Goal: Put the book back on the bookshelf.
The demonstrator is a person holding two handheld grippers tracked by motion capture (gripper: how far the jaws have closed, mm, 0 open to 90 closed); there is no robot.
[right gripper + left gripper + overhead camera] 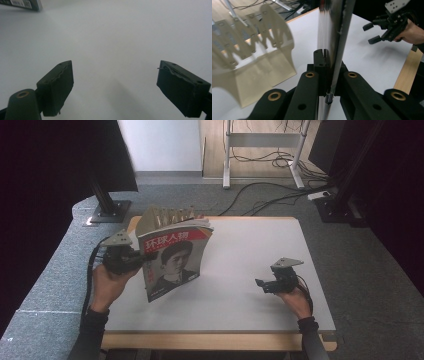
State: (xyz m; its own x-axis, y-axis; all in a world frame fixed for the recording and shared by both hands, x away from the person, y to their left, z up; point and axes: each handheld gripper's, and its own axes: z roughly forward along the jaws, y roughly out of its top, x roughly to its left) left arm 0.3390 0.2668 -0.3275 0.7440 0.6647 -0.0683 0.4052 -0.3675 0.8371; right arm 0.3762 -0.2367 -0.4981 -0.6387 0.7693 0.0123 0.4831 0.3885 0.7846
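The left gripper [131,261] clamps the spine edge of the magazine [175,262], holding it upright just right of its jaws. Well apart to the right, the right gripper [261,284] hangs wide open, empty, over the white table [240,305].

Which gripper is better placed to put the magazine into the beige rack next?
Left. The left gripper is already shut on the magazine, right beside the rack. The right gripper is open, holding nothing, far across the table.
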